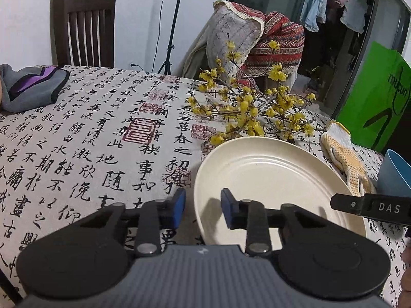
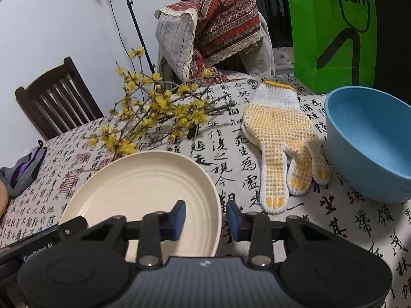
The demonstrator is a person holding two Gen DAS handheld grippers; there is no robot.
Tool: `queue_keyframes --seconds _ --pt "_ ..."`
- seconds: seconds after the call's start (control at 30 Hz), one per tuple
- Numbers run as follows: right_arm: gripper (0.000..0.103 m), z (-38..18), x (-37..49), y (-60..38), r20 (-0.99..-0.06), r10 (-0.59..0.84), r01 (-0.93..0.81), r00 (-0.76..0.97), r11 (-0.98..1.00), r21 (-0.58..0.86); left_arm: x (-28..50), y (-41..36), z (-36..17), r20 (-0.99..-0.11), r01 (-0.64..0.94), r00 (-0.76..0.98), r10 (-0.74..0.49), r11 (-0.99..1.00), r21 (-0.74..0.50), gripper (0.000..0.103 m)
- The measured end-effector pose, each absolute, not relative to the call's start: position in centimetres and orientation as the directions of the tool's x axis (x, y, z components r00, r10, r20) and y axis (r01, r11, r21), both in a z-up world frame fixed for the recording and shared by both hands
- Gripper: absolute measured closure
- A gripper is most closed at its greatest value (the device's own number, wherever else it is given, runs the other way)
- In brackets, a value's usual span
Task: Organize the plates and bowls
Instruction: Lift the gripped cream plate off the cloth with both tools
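round cream plastic plate (image 1: pixel 269 179): on calligraphy tablecloth (image 1: pixel 90 141), face up, no long axis | left gripper (image 1: pixel 203 209): jaws straddle left rim, gaps visible | right gripper (image 2: pixel 205 217): straddles right rim, not clamped | blue plastic bowl (image 2: pixel 372 143): upright, right

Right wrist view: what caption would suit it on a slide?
Right gripper straddling the cream plate's rim, beside a dotted glove, blue bowl and yellow blossoms.

On the bench (image 2: pixel 154 179), seen from the right wrist, the plate (image 2: pixel 143 187) lay at centre. The flowering branches (image 2: pixel 154 107) lay at its 12 o'clock, the work glove (image 2: pixel 280 138) at 2, the bowl (image 2: pixel 370 141) at 3 beyond the glove.
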State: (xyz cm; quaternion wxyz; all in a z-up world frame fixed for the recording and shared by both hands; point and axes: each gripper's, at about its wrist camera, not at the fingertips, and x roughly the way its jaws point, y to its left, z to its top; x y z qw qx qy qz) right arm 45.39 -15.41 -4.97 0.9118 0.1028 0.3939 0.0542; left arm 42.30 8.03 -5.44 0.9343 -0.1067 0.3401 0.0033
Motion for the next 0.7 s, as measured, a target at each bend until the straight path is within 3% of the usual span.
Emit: queue_keyframes --seconds 0.37,0.5,0.7 --pt "0.091 -5.58 45.48 -16.08 -0.713 0.200 -0.013 0.672 0.966 0.259 42.32 7.83 -5.61 -0.633 -0.060 0.768 -0.099 0.973 -0.225 0.075" --pt "0.092 -5.63 45.35 -16.25 -0.710 0.206 -0.023 0.673 0.966 0.259 42.30 7.89 -5.60 -0.637 -0.074 0.767 -0.078 0.975 -0.209 0.084" --pt "0.091 -5.50 44.90 -16.09 -0.711 0.205 -0.058 0.672 0.972 0.226 42.31 7.87 -5.47 -0.640 -0.077 0.765 -0.070 0.977 -0.198 0.087"
